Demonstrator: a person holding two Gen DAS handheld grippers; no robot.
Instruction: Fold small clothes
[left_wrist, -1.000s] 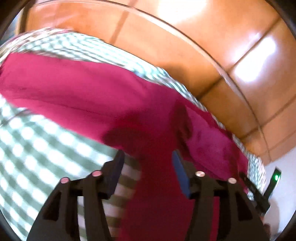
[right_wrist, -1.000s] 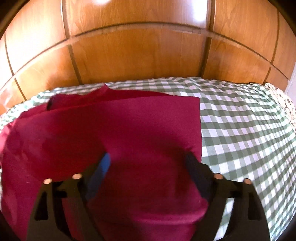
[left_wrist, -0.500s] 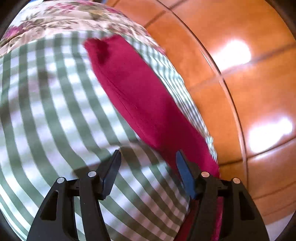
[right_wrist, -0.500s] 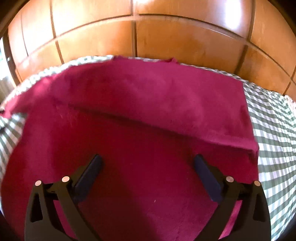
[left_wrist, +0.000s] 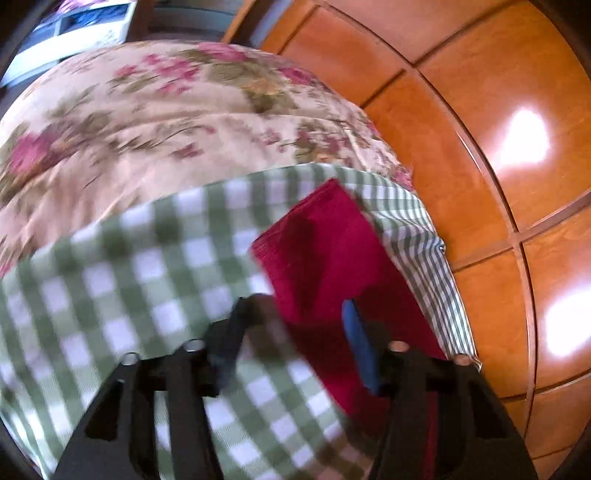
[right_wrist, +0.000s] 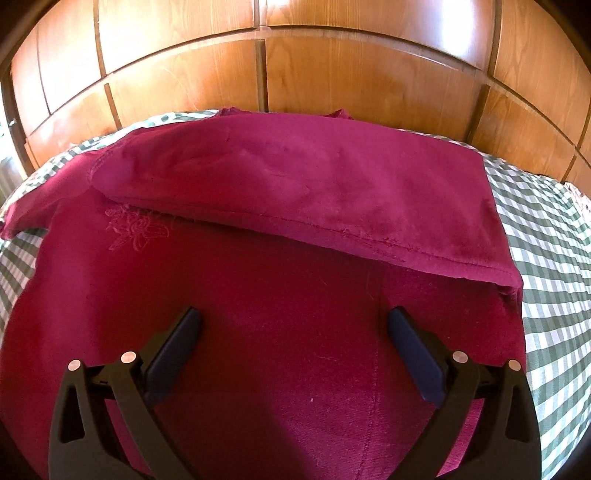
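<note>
Meanwhile the red garment (right_wrist: 295, 280) lay partly folded on the checked cloth (right_wrist: 554, 236); the right hand-held gripper (right_wrist: 293, 325) hung wide open over it, while the left hand-held gripper (left_wrist: 295, 314), jaws just narrowing, straddled the garment's edge ungripped.

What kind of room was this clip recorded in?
Most likely a bedroom. A red garment lies on a green-checked sheet that meets a floral bedspread, like a made bed, and glossy panelled wooden doors right behind it look like a fitted wardrobe.
</note>
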